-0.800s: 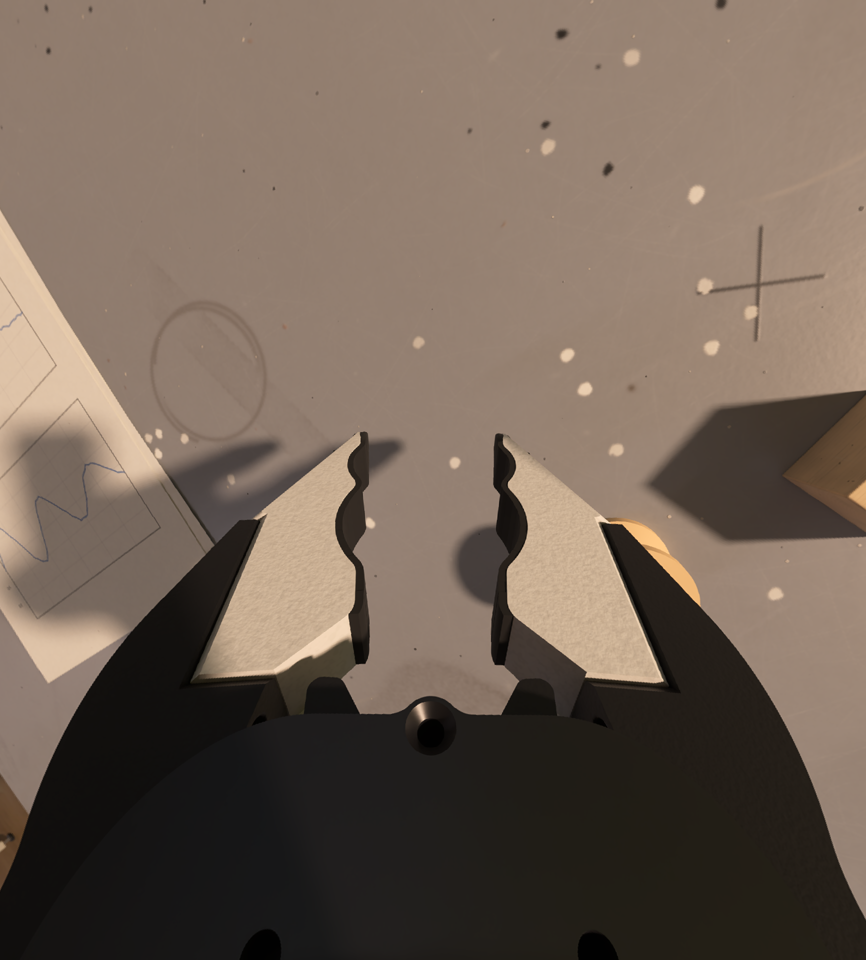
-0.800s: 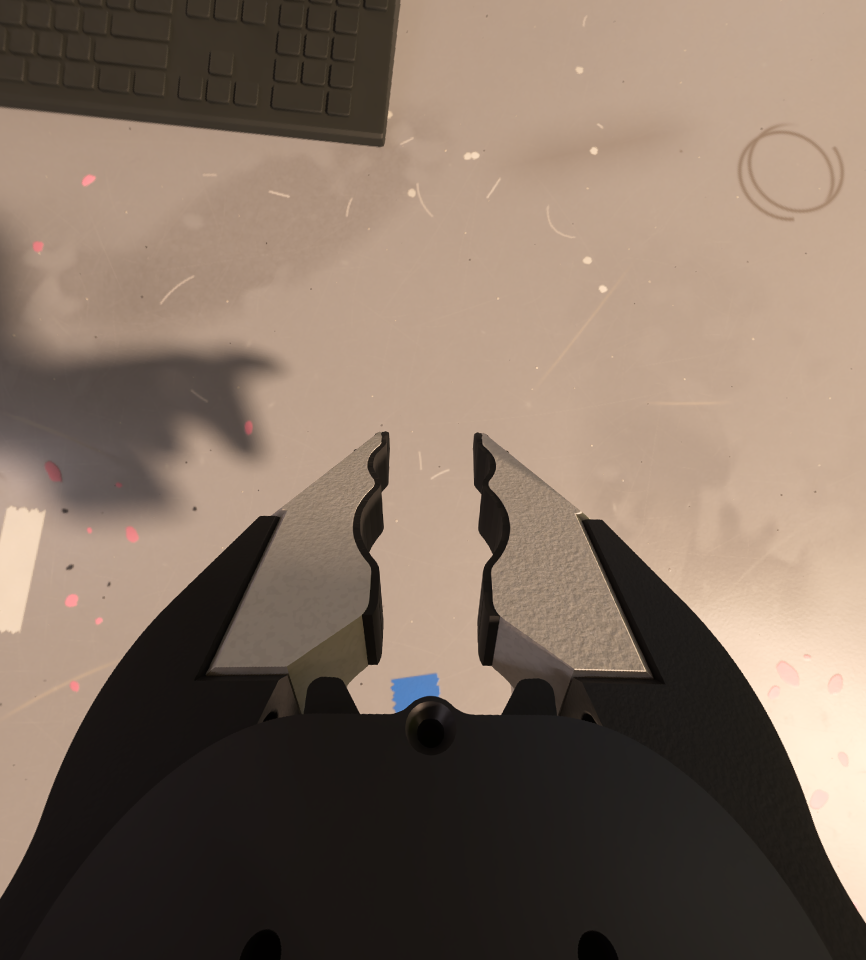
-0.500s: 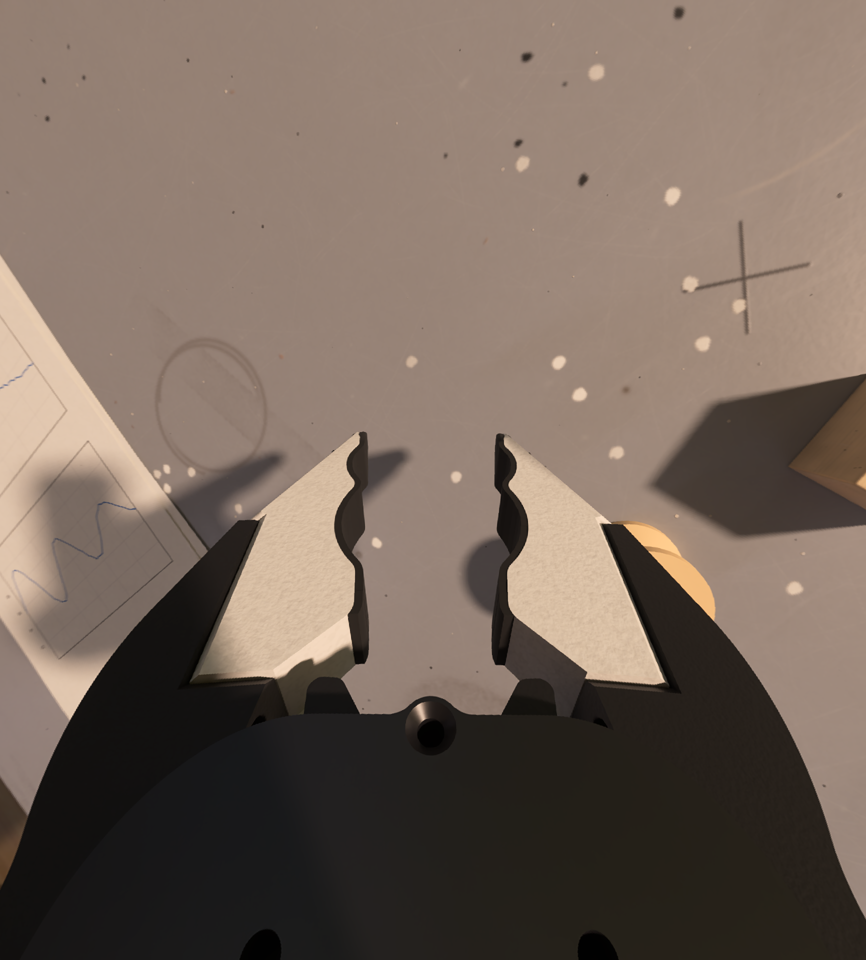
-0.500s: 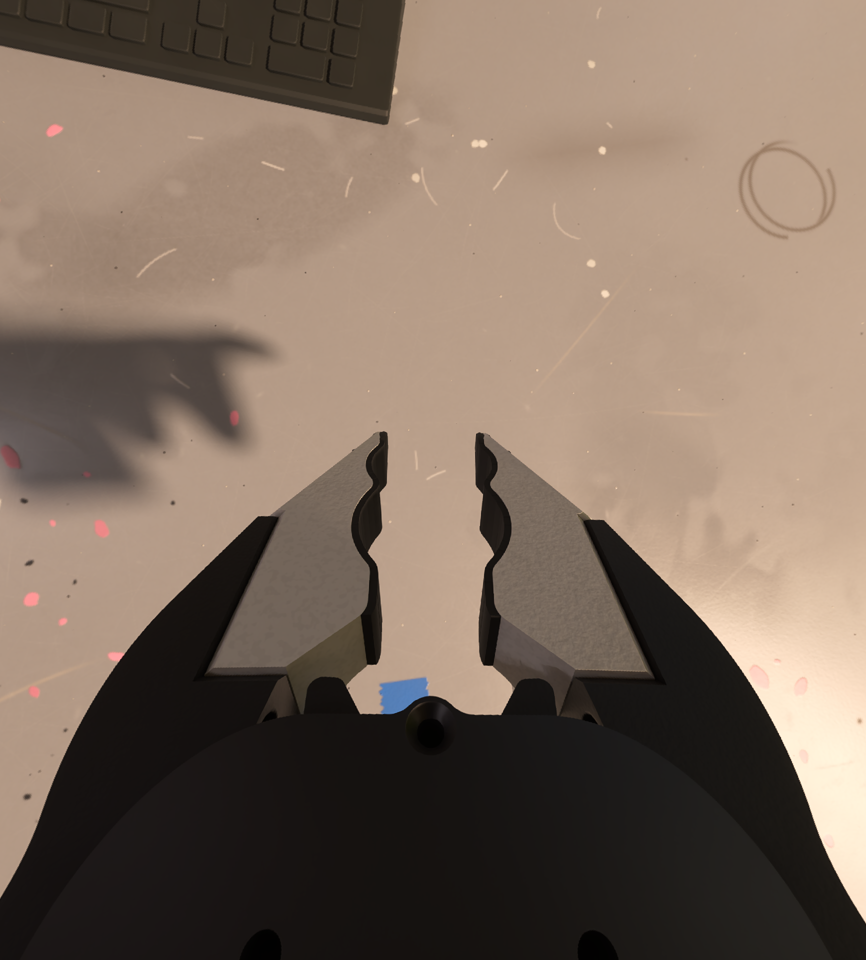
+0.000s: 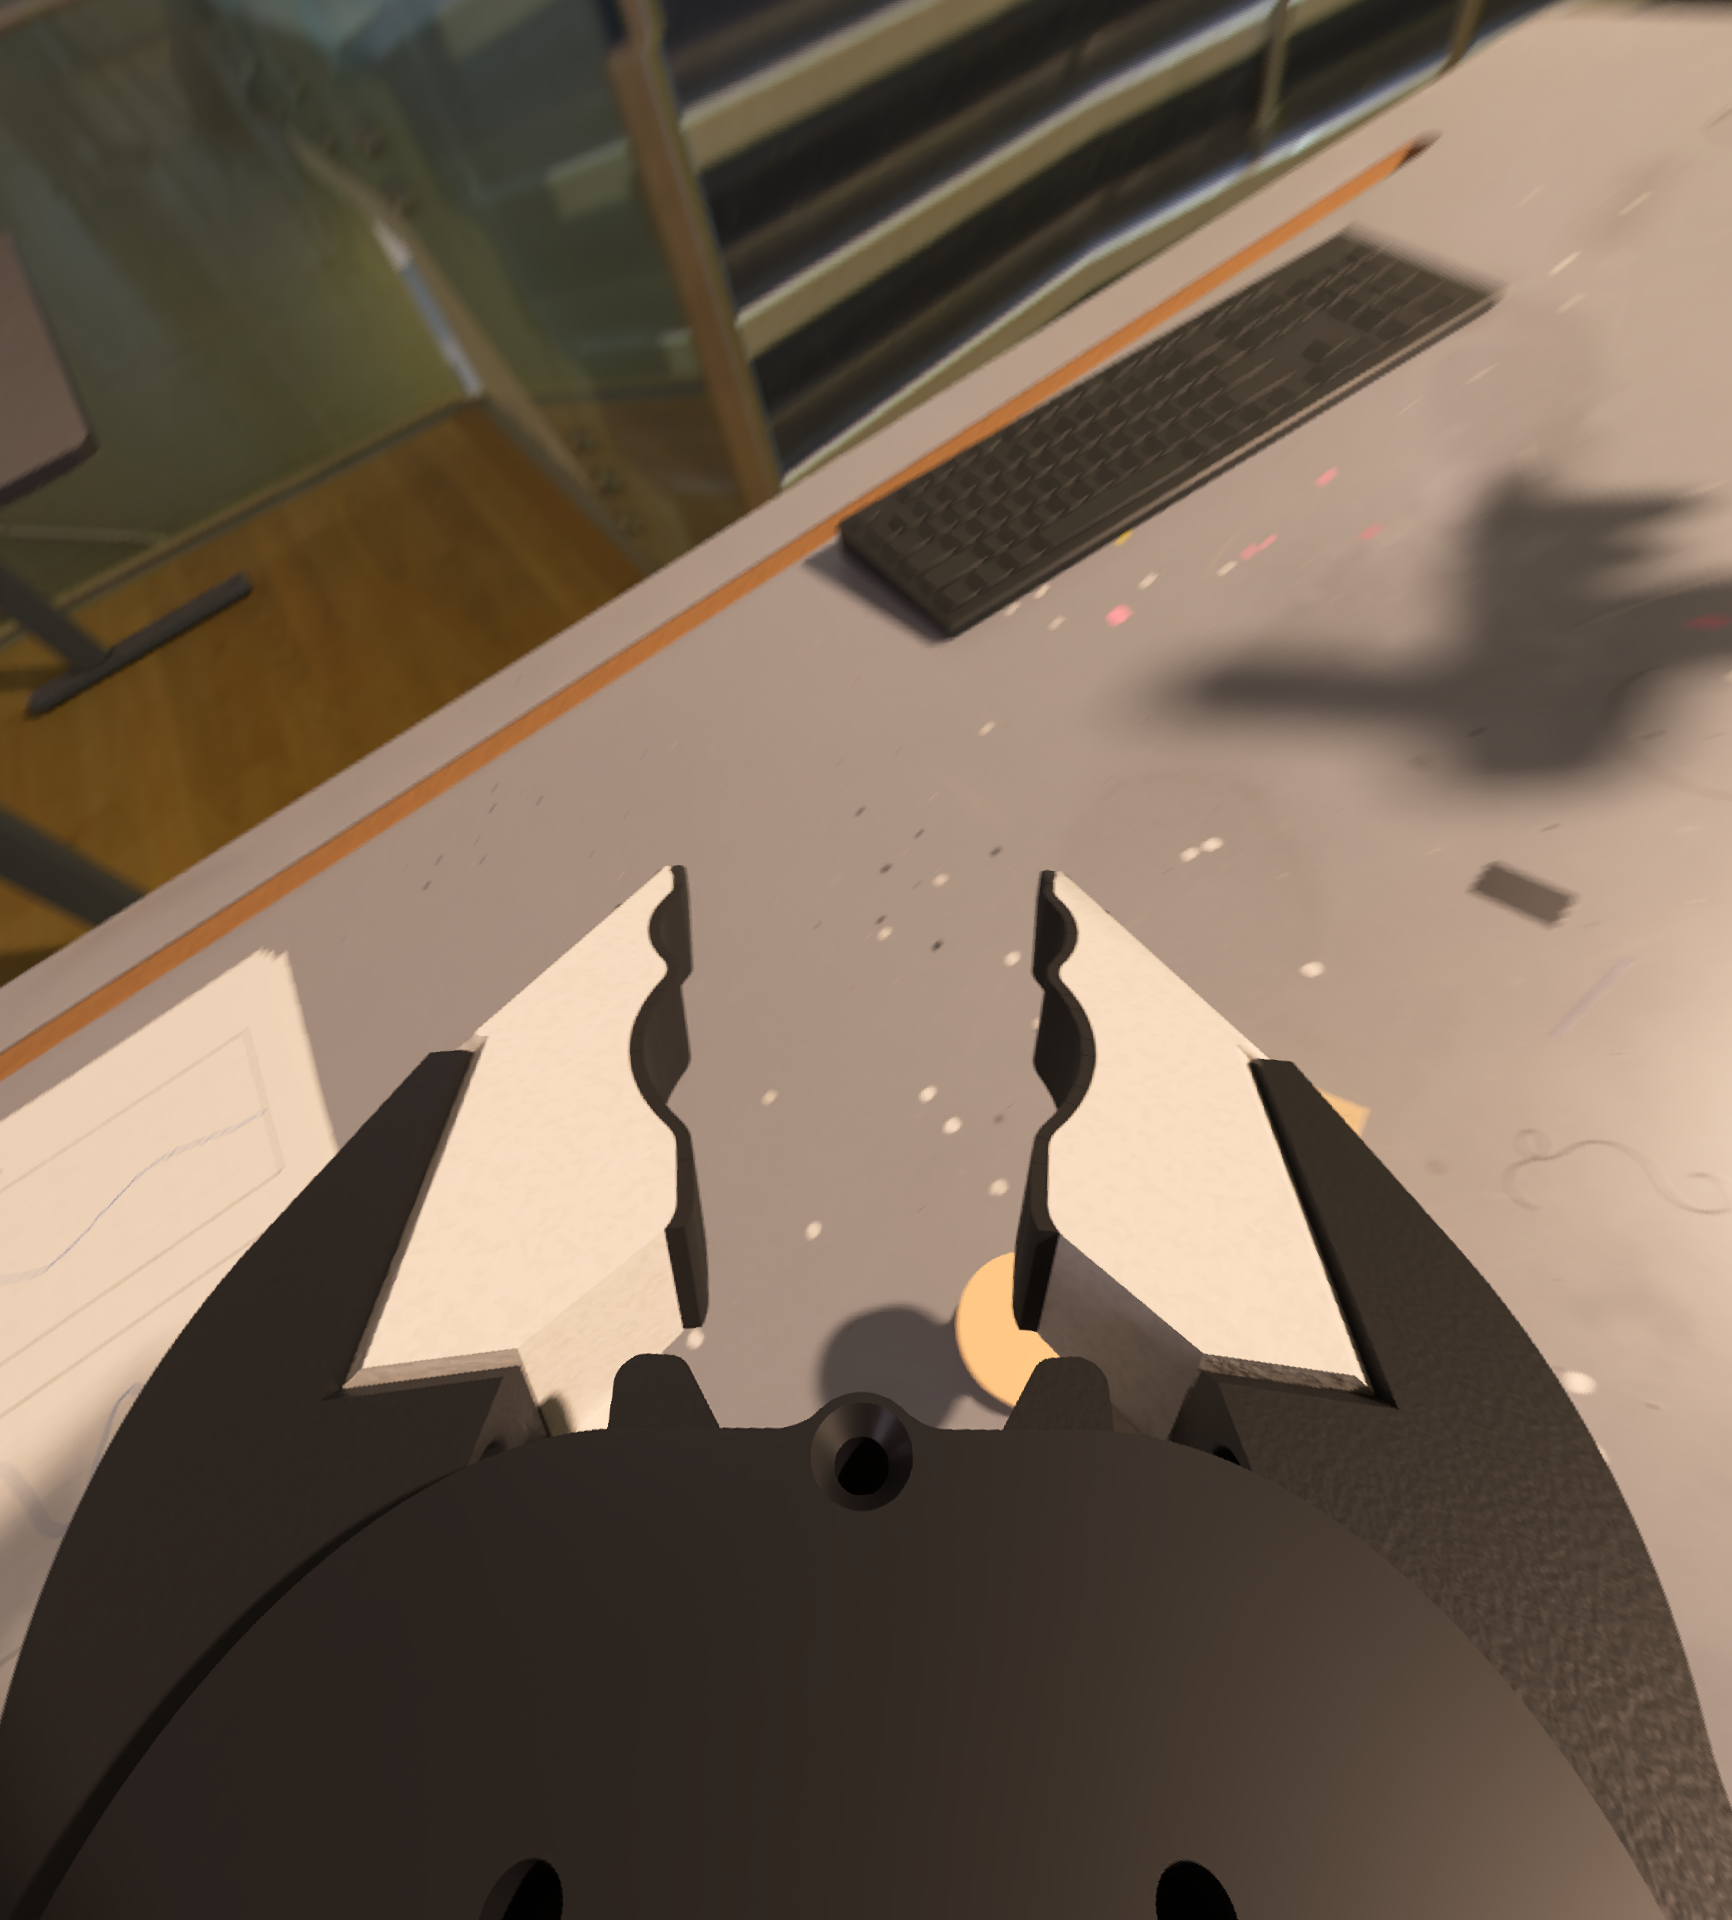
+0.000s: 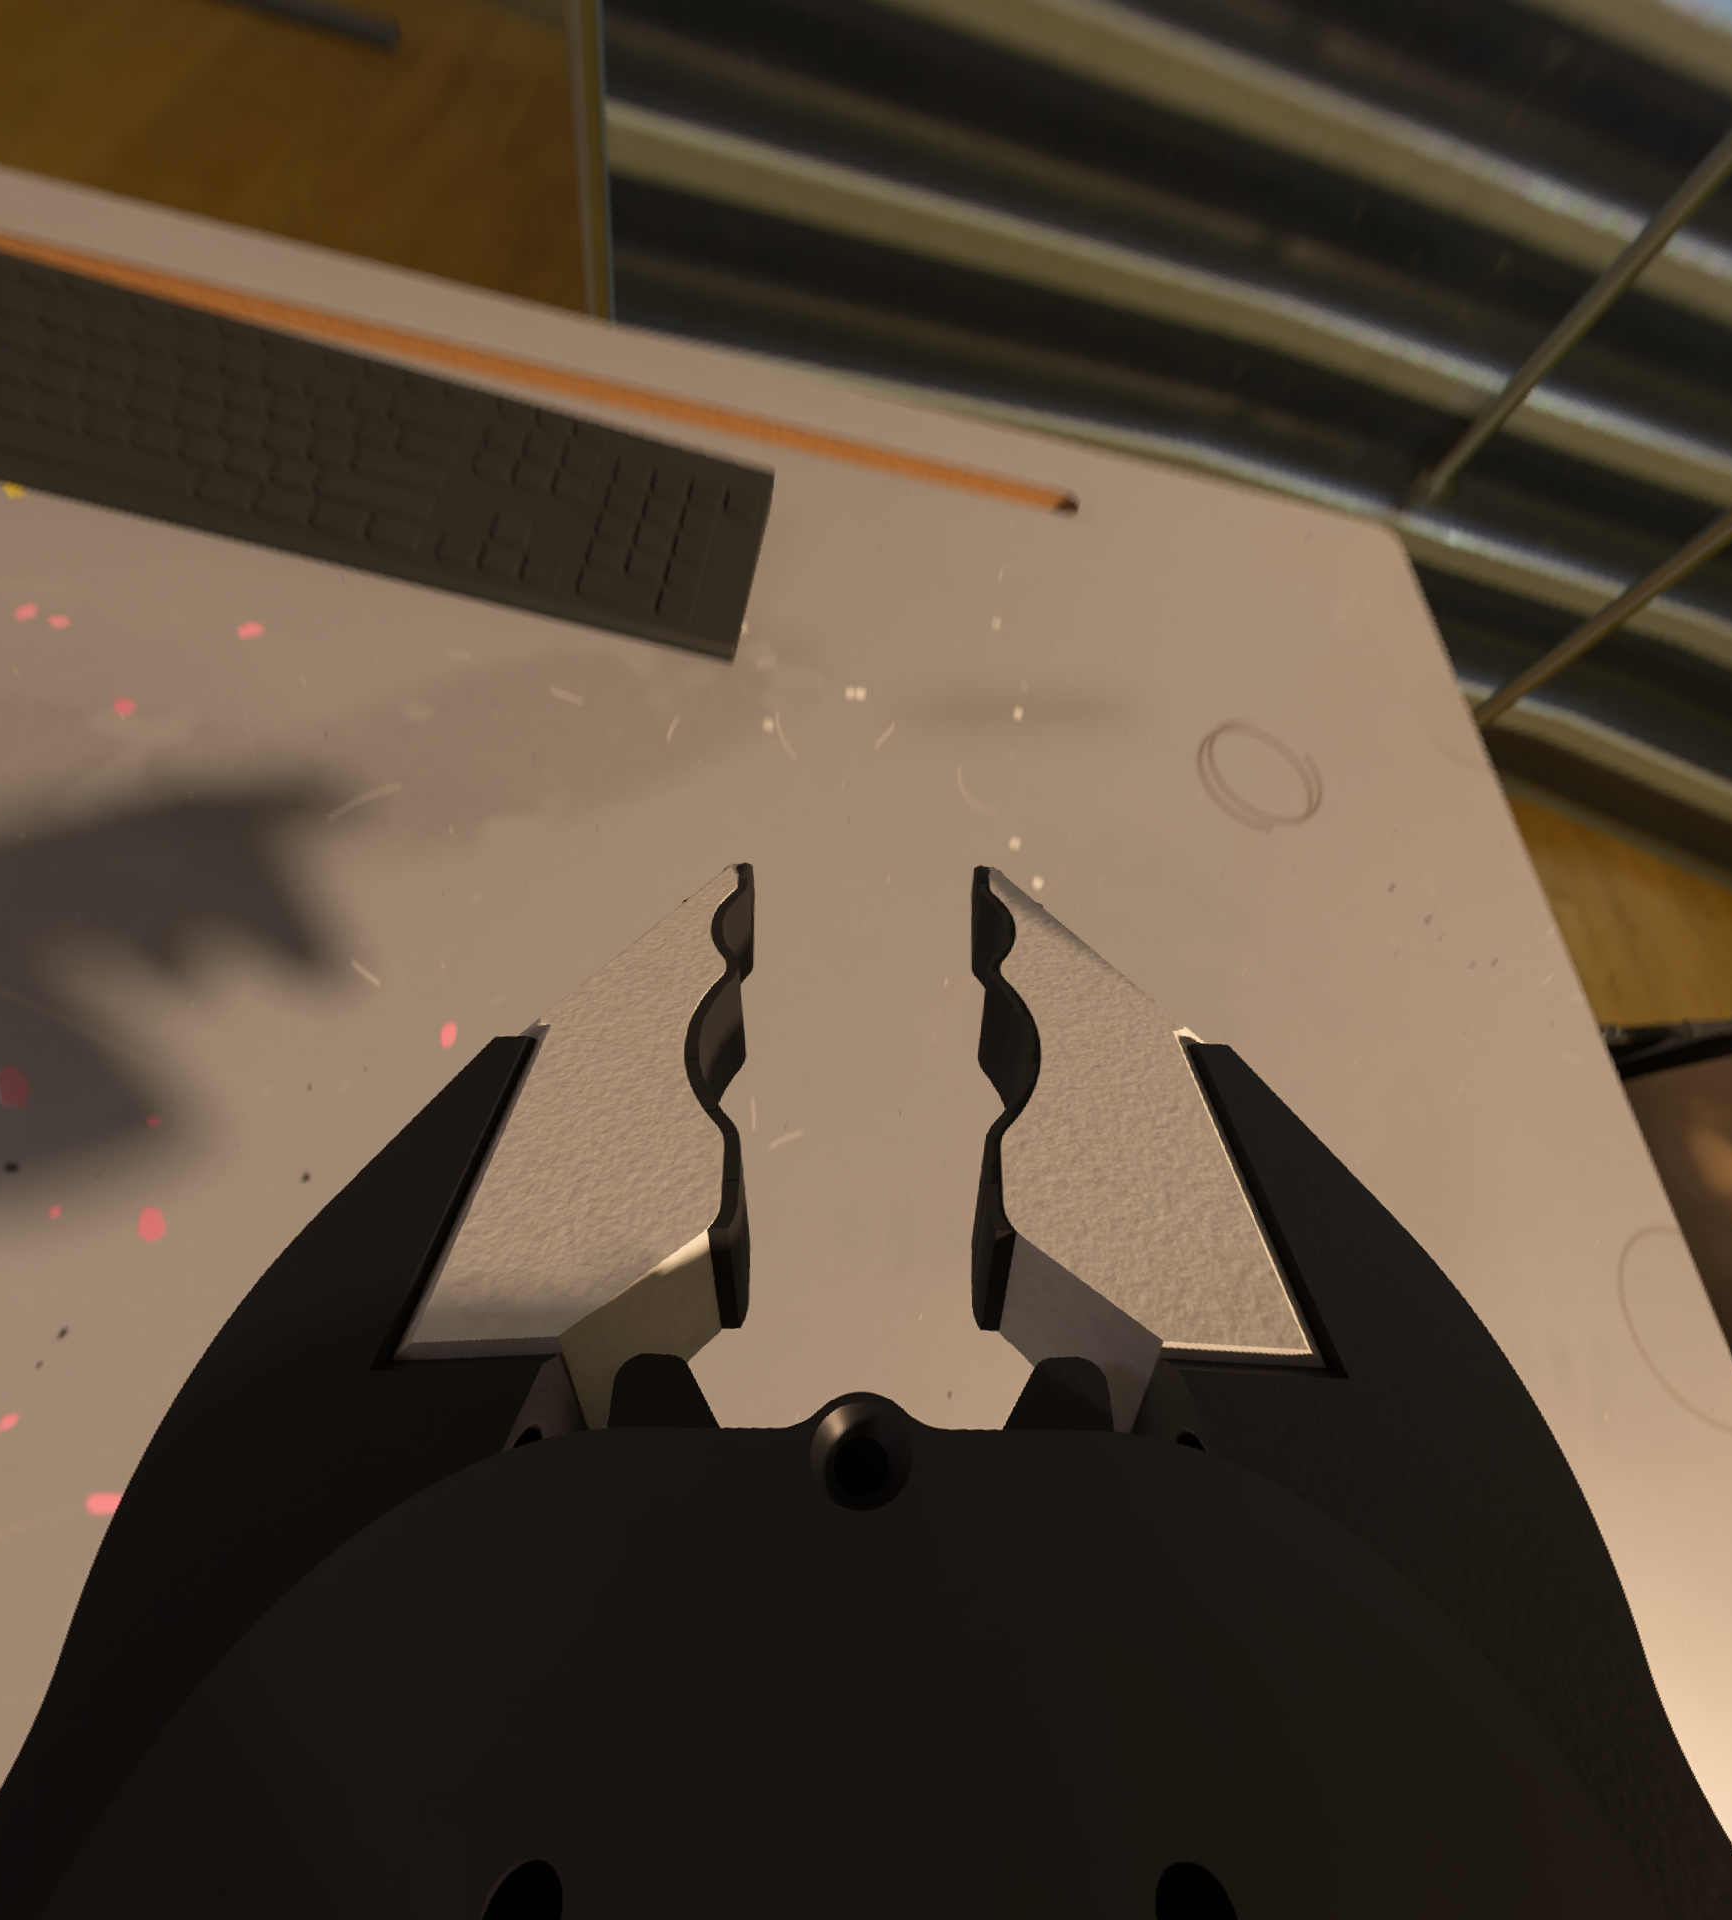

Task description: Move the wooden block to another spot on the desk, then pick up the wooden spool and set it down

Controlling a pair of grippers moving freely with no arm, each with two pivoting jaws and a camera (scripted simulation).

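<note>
Left gripper [image 5: 862, 883] poised above grey desk [image 5: 841, 748], jaws spread wide and empty, pale textured fingers [image 5: 550, 1122] with dark scalloped inner edges. Wooden spool [image 5: 992, 1340] visible only in left wrist view: round tan end face at 5 o'clock of the jaw gap, on the desk close to the base of the right-hand finger and largely hidden by it, with a round shadow just to its 9 o'clock. Small tan sliver [image 5: 1345, 1114] at 3 o'clock, at the outer edge of the same finger, too little shown to identify. Wooden block not shown in either view. White sheet with line graphs [image 5: 114, 1164] at 9 o'clock, lying flat on the desk, seen only here. Dark flat keyboard [image 5: 1163, 436] at 1 o'clock near the orange-trimmed far edge, blurred. Small dark rectangular patch [image 5: 1522, 894] at 2 o'clock. Right gripper [image 6: 862, 883] over a speckled, scratched stretch of desk [image 6: 1153, 623], jaws moderately parted, narrower than the left, nothing between them. Keyboard [image 6: 322, 457] at 10 o'clock; faint ring mark [image 6: 1257, 779] at 2 o'clock; rounded desk corner and wooden floor [image 6: 1672, 935] at 3 o'clock, shown only in right wrist view. Pink flecks [image 6: 150, 1224] at 8 o'clock.
</note>
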